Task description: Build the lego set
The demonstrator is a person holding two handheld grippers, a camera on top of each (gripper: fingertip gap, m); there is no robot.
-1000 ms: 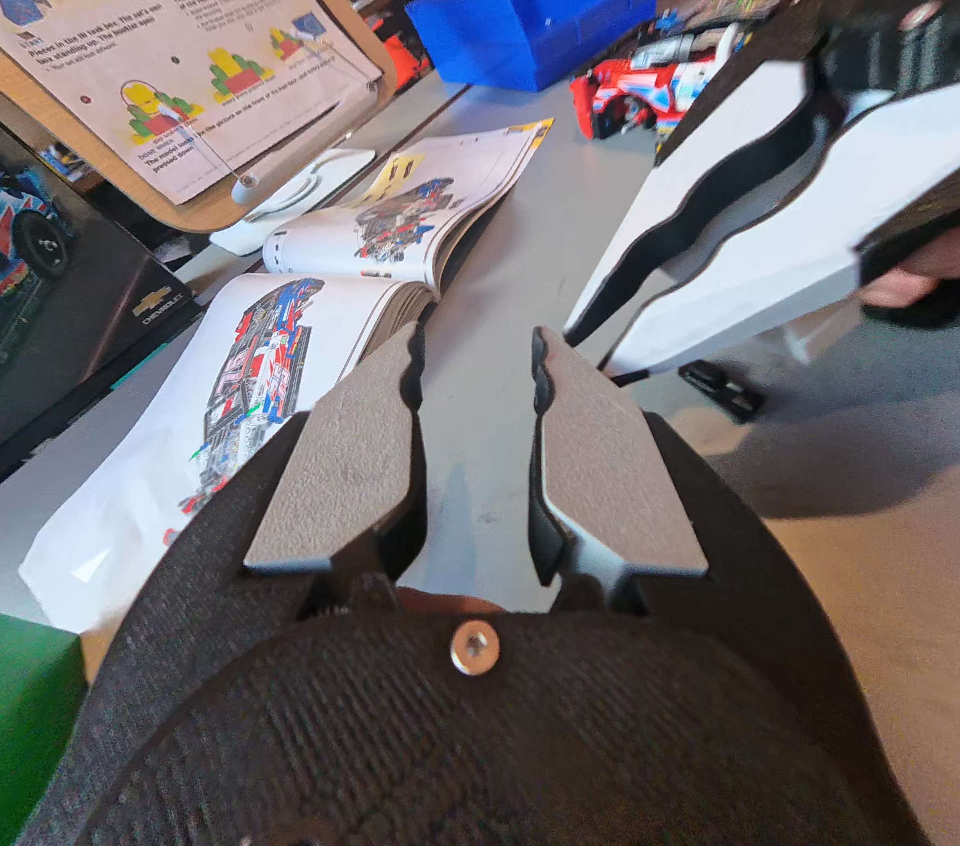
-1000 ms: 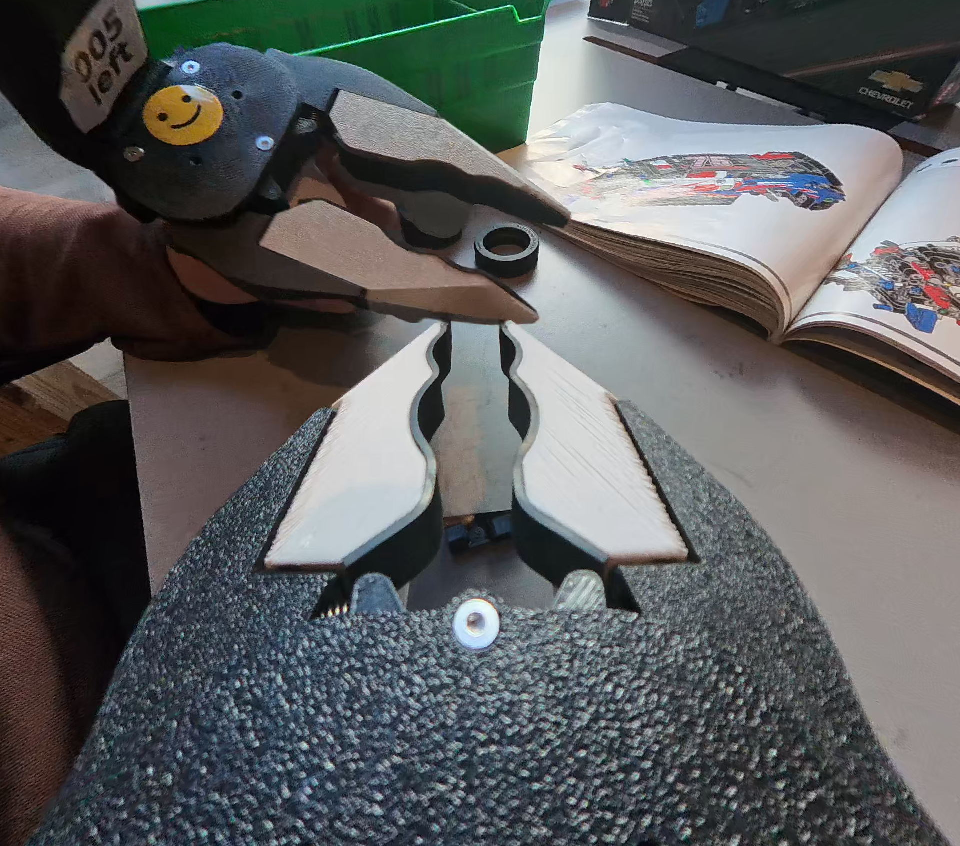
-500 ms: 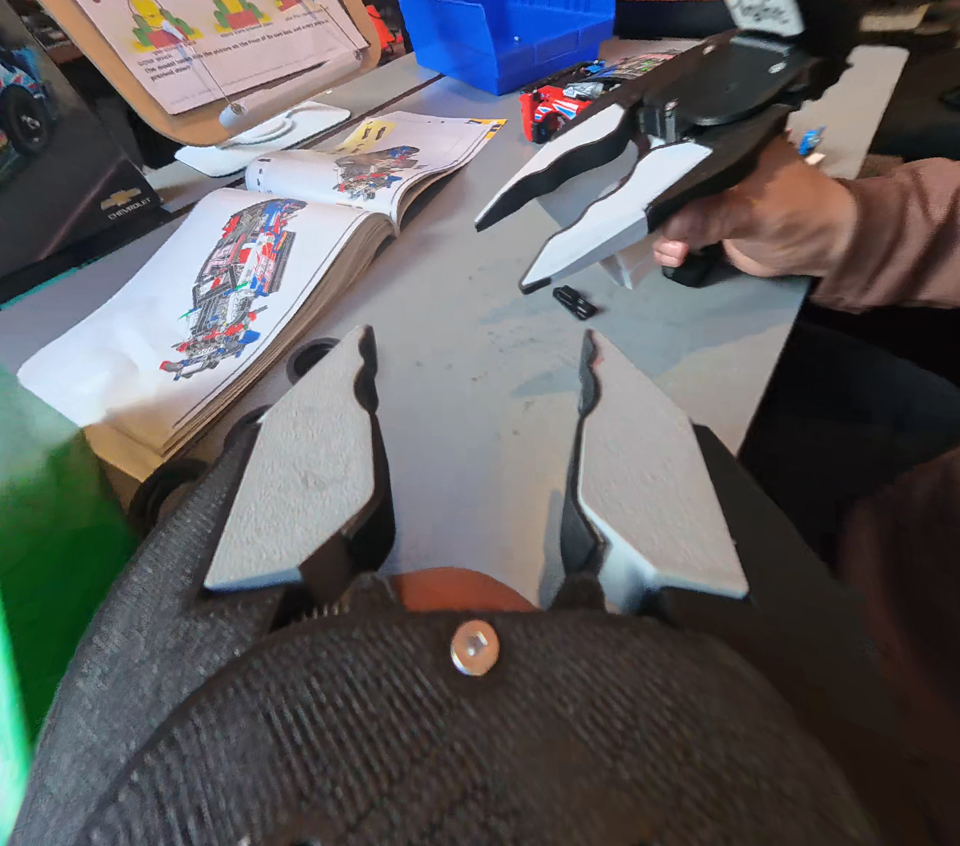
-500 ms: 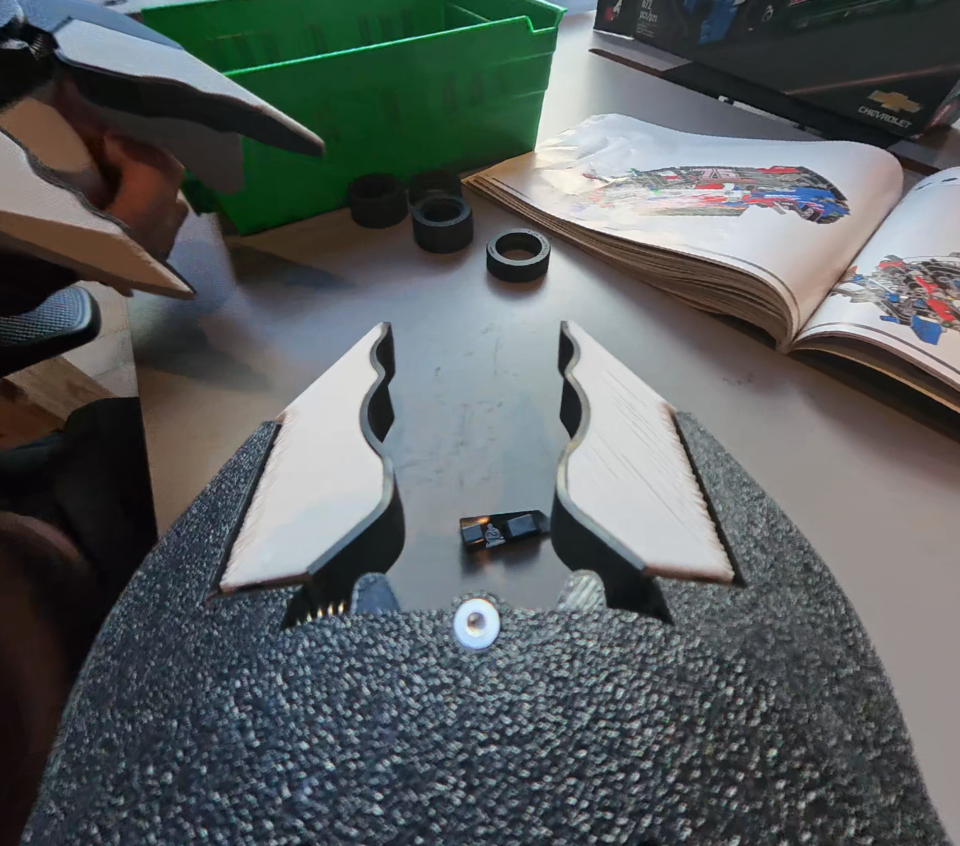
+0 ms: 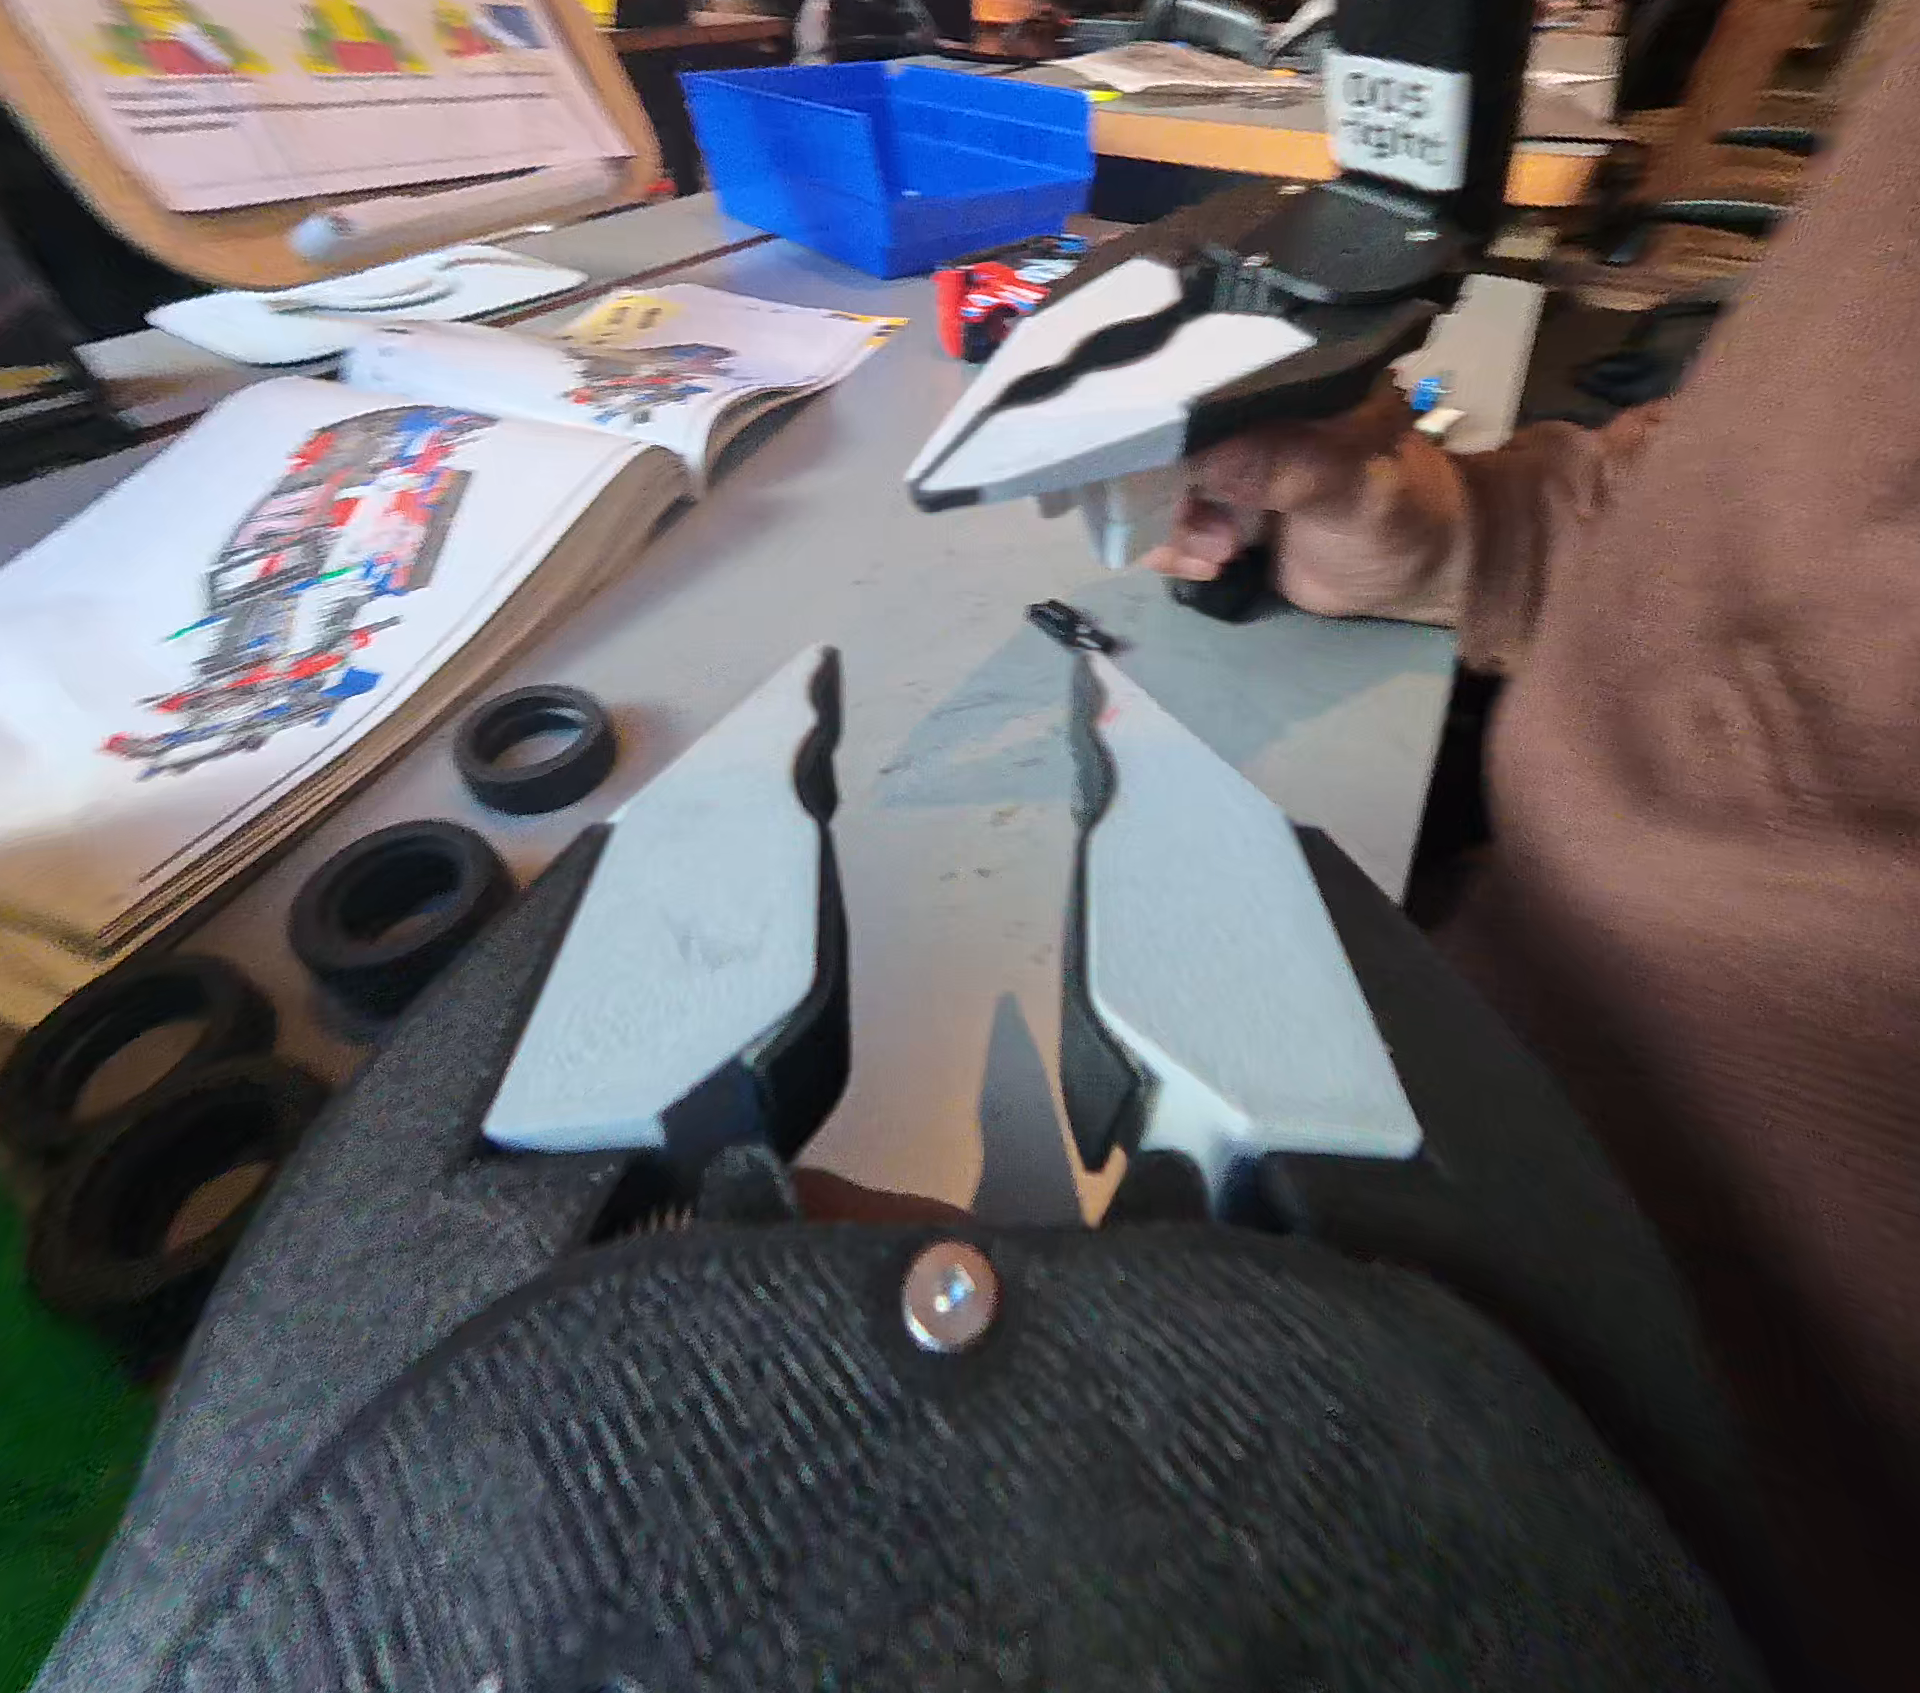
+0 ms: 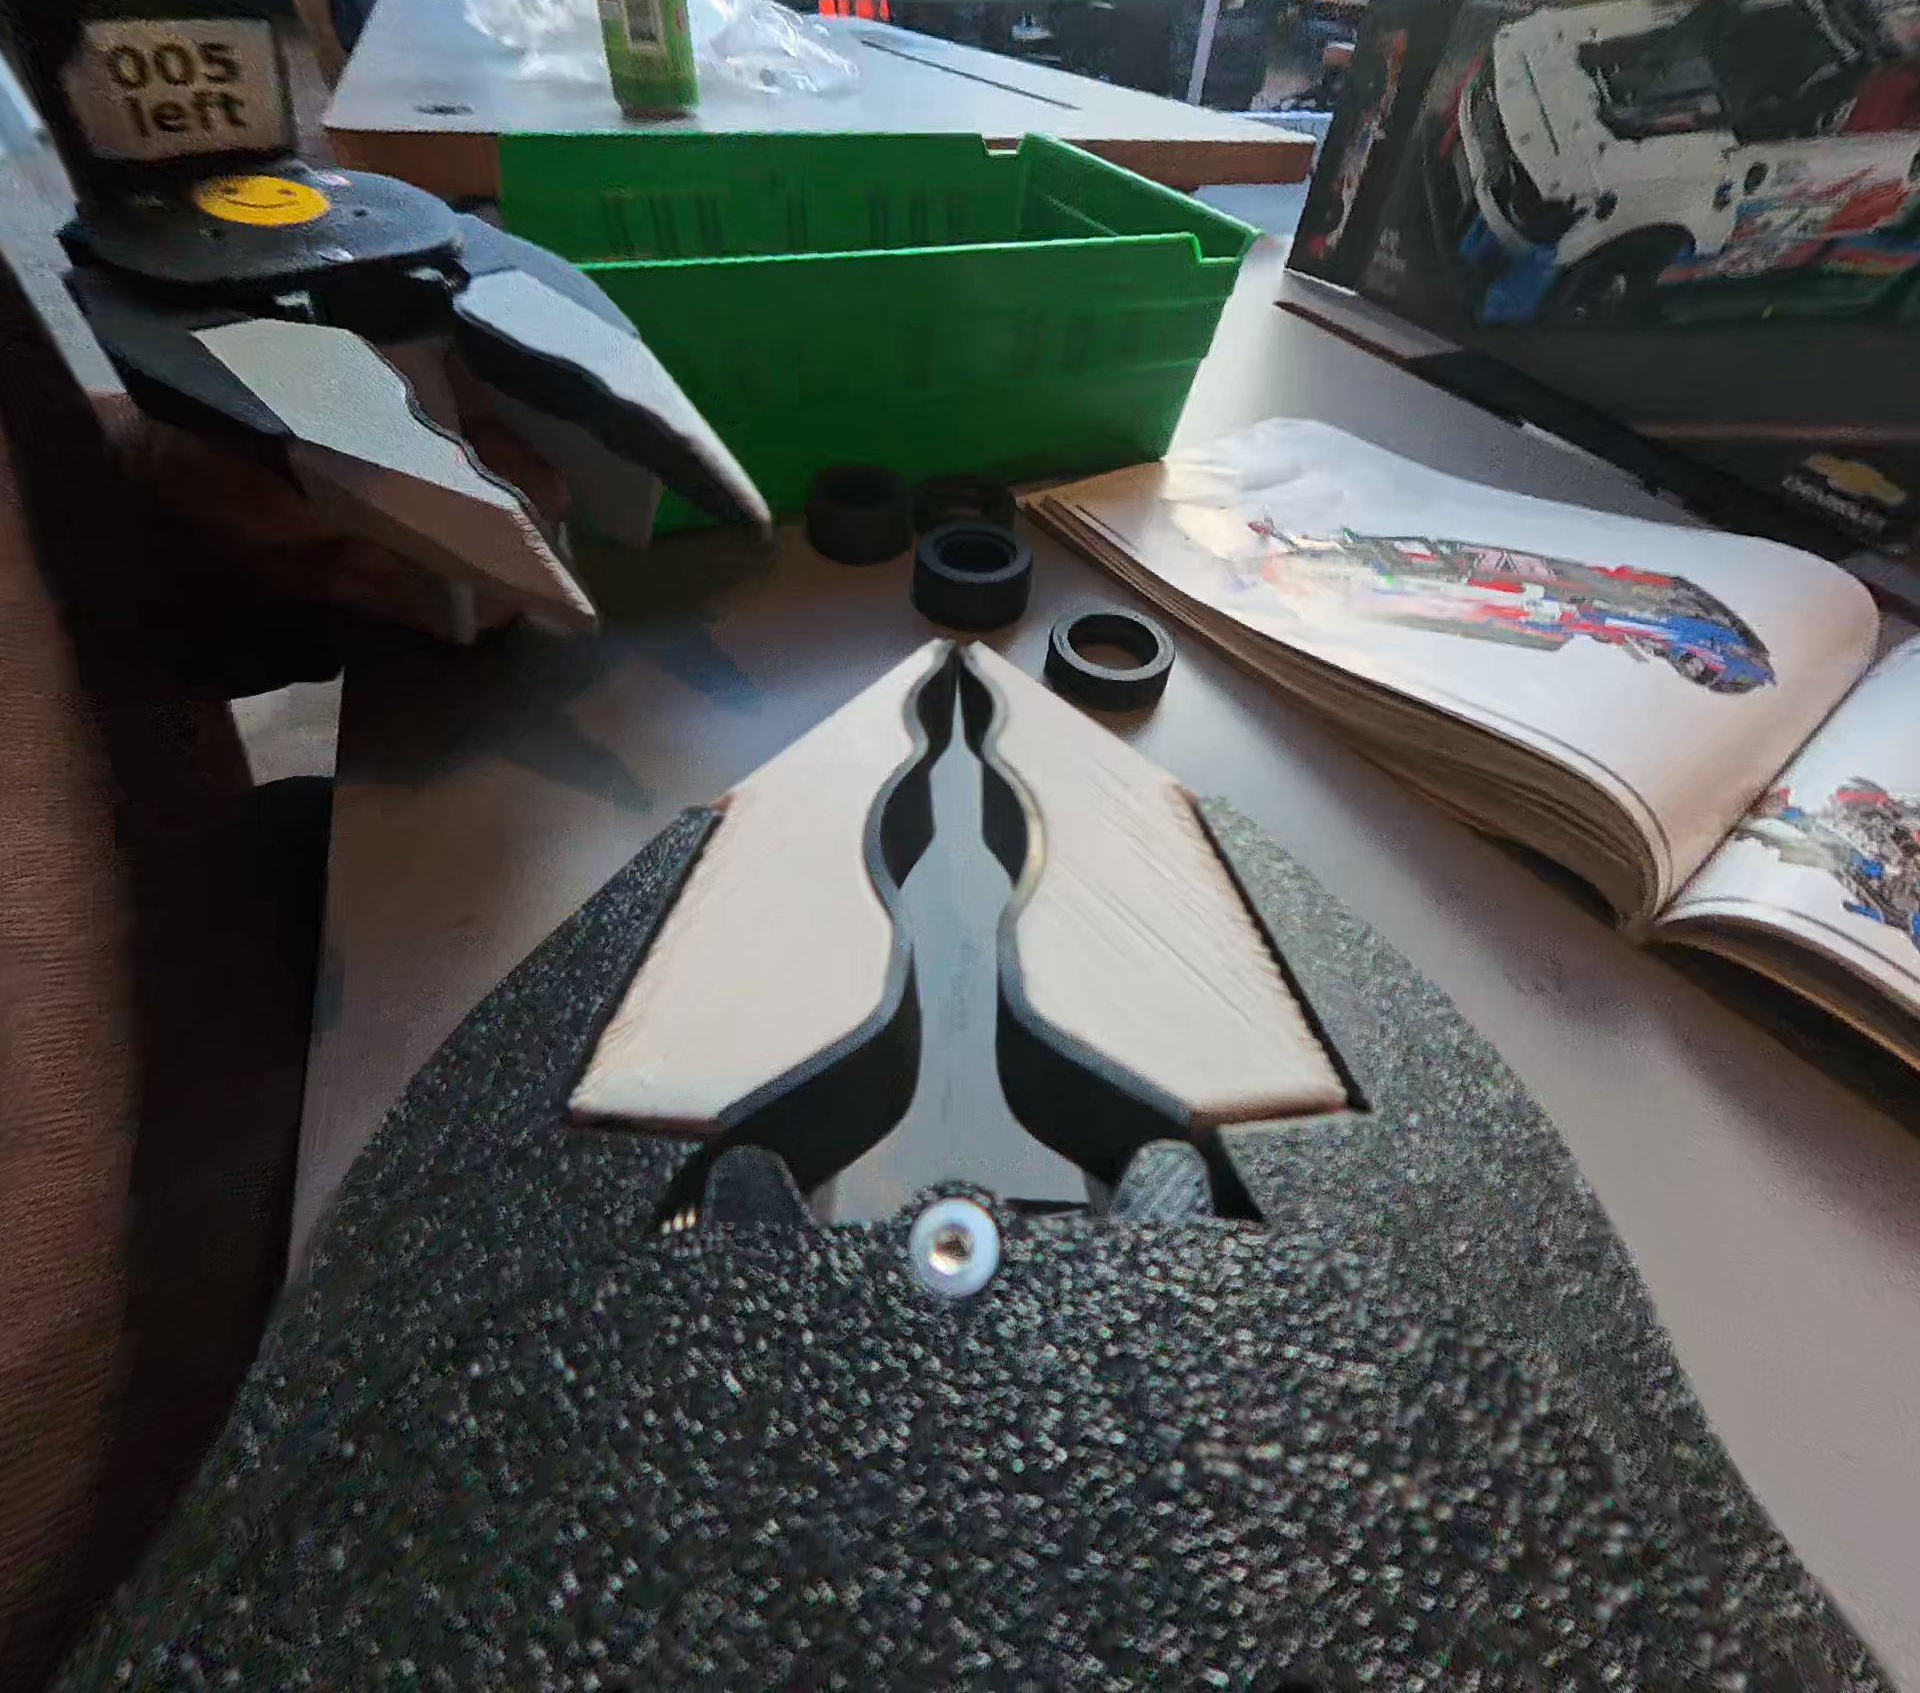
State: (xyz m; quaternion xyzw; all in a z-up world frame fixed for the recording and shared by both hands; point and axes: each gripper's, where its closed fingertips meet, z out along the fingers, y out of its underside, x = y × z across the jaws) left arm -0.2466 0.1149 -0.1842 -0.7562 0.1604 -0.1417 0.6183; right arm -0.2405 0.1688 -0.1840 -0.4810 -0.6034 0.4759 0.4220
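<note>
Black connector piece (image 5: 1070, 627) lies at twelve o'clock of your spread, empty left gripper (image 5: 951, 687); your right gripper (image 6: 958, 656) is pinched closed, empty. Next, likely grasp that piece.

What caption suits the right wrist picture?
Shut right gripper above a table, near four tyres, a green bin and an open booklet.

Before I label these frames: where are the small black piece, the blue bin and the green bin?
small black piece (image 5: 1072, 627): left wrist view, its middle.
blue bin (image 5: 831, 178): left wrist view, front wall.
green bin (image 6: 894, 365): right wrist view, near wall.
</note>
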